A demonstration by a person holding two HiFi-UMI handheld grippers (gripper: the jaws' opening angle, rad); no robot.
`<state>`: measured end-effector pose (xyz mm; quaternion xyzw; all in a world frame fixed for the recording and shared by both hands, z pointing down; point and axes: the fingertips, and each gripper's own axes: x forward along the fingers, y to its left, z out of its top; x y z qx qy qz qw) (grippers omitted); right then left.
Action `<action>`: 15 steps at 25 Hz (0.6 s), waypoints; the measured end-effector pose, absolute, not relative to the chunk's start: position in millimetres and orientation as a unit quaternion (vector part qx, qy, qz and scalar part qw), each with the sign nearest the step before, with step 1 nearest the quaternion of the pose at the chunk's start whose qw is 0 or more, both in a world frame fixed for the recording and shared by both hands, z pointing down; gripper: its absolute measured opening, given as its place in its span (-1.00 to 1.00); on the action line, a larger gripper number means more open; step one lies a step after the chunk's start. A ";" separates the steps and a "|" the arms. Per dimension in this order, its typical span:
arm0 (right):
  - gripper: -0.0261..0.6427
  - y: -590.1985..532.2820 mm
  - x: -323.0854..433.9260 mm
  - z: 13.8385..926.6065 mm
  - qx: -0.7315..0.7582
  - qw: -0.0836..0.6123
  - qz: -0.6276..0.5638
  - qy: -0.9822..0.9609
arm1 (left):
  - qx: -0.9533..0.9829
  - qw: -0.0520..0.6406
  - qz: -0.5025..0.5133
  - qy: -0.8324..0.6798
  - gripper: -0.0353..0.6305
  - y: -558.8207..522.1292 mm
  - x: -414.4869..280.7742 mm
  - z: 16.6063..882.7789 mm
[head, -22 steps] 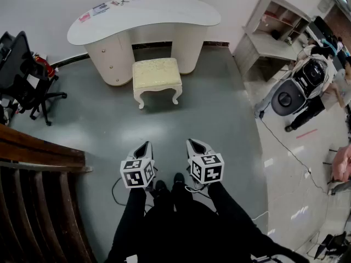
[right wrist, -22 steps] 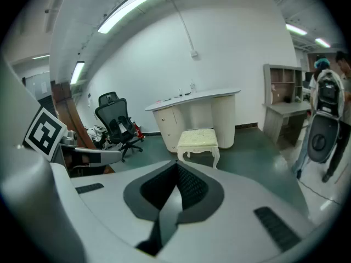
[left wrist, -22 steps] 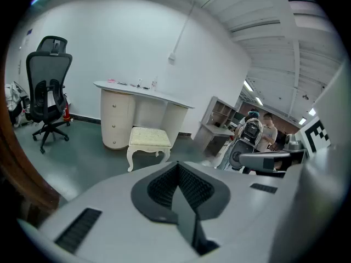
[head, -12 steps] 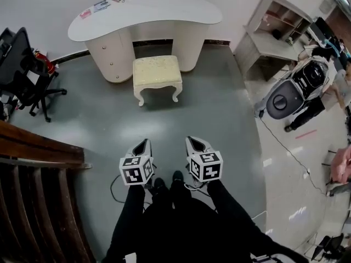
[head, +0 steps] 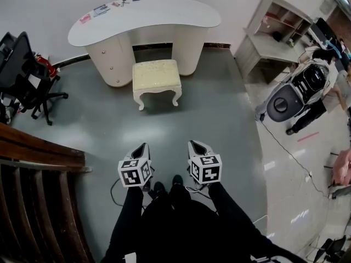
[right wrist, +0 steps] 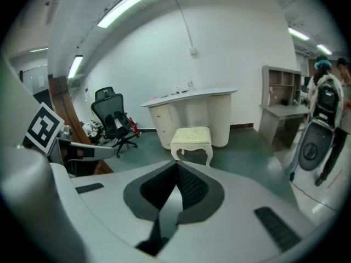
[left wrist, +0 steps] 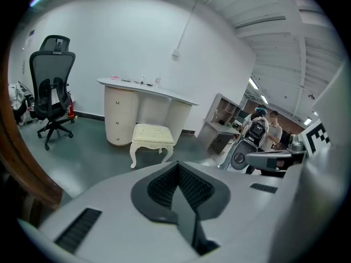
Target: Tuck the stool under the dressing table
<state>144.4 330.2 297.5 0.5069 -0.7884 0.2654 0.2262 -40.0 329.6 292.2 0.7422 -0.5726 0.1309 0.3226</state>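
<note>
A cream stool with a pale yellow cushion and curved legs stands on the grey floor, just in front of the white kidney-shaped dressing table and outside its knee gap. Both gripper views show the stool far ahead, in front of the table. My left gripper and right gripper are held side by side low in front of my body, well short of the stool. Each is shut with nothing between its jaws.
A black office chair stands at the left by the wall. A dark wooden railing runs along the near left. At the right are a shelf desk, a wheeled grey machine and a floor cable.
The head view shifts a little. Both grippers stay shut and close to my body. The stool has not moved relative to the table.
</note>
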 end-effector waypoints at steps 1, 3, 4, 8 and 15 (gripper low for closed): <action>-0.91 328.9 151.0 300.4 0.511 0.229 0.271 -0.783 | 0.741 0.322 0.134 -0.574 -0.87 328.4 -38.8 292.9; -0.91 324.2 164.4 304.4 0.520 0.231 0.283 -0.772 | 0.739 0.318 0.137 -0.578 -0.87 324.3 -36.6 292.3; -0.91 321.3 170.7 305.3 0.524 0.231 0.288 -0.768 | 0.738 0.316 0.137 -0.580 -0.87 321.6 -35.5 291.3; -0.91 311.3 189.2 303.7 0.529 0.231 0.295 -0.761 | 0.735 0.304 0.138 -0.590 -0.87 310.9 -32.8 284.1; -0.91 296.7 207.5 297.2 0.532 0.233 0.290 -0.761 | 0.731 0.288 0.138 -0.603 -0.87 291.0 -28.1 268.8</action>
